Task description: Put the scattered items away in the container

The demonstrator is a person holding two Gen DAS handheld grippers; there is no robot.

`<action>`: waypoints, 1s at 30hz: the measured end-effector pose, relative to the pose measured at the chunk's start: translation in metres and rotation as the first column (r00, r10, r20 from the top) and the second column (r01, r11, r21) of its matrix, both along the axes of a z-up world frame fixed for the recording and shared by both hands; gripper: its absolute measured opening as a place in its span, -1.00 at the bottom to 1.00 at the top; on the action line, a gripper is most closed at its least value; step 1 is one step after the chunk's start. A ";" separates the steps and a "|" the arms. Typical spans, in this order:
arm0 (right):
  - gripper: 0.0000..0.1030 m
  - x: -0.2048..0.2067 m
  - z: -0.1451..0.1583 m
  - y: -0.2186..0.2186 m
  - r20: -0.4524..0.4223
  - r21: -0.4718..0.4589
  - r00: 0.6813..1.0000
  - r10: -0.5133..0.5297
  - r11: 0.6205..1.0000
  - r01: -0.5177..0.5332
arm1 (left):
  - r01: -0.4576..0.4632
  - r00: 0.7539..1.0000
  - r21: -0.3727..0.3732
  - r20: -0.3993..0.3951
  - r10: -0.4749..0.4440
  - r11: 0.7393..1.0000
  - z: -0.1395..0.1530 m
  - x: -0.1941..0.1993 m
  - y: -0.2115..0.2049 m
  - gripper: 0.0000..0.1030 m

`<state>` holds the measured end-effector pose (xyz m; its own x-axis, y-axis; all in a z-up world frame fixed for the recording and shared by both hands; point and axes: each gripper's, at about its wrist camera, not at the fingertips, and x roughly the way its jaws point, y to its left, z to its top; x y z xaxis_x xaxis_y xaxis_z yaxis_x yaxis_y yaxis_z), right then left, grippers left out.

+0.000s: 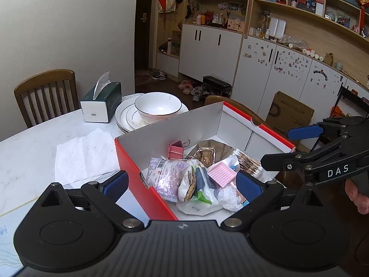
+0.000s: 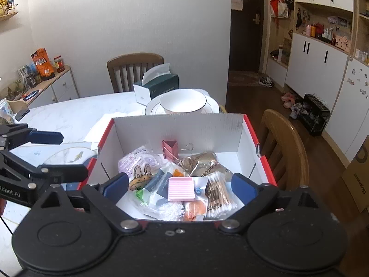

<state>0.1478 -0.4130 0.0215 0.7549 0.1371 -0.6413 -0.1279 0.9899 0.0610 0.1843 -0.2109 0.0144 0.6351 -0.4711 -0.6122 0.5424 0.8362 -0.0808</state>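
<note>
A red cardboard box (image 1: pixel 140 173) with a white inside stands on the white table; it also shows in the right wrist view (image 2: pixel 180 129). It holds a pink binder clip (image 1: pixel 176 149), snack packets (image 1: pixel 166 177), a pink ridged square (image 1: pixel 221 174), a pack of cotton swabs (image 2: pixel 219 194) and a brown wrapper (image 2: pixel 205 164). My left gripper (image 1: pixel 182 183) is open and empty above the box's near left wall. My right gripper (image 2: pixel 180 185) is open and empty above the box's near edge. Each gripper shows at the side of the other's view.
A white bowl (image 1: pixel 158 106) on stacked plates, a green tissue box (image 1: pixel 101 103) and a flat tissue sheet (image 1: pixel 85 154) lie on the table behind and left of the box. Wooden chairs (image 2: pixel 286 147) stand at the table's far and right sides.
</note>
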 end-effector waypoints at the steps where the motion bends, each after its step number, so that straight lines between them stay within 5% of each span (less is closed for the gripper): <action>1: 0.92 -0.002 0.001 0.002 0.008 -0.001 1.000 -0.003 1.000 0.003 | -0.004 1.000 -0.002 -0.001 0.004 1.000 0.000 -0.002 0.002 0.98; 30: 0.98 -0.037 0.008 0.039 0.061 0.031 0.997 -0.054 0.998 0.052 | -0.051 0.999 0.000 -0.001 0.051 0.999 0.003 -0.029 0.040 0.98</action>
<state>0.1106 -0.3738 0.0290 0.7996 0.1141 -0.5896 -0.0796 0.9933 0.0842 0.1553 -0.1708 0.0170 0.6579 -0.4381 -0.6127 0.4991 0.8628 -0.0810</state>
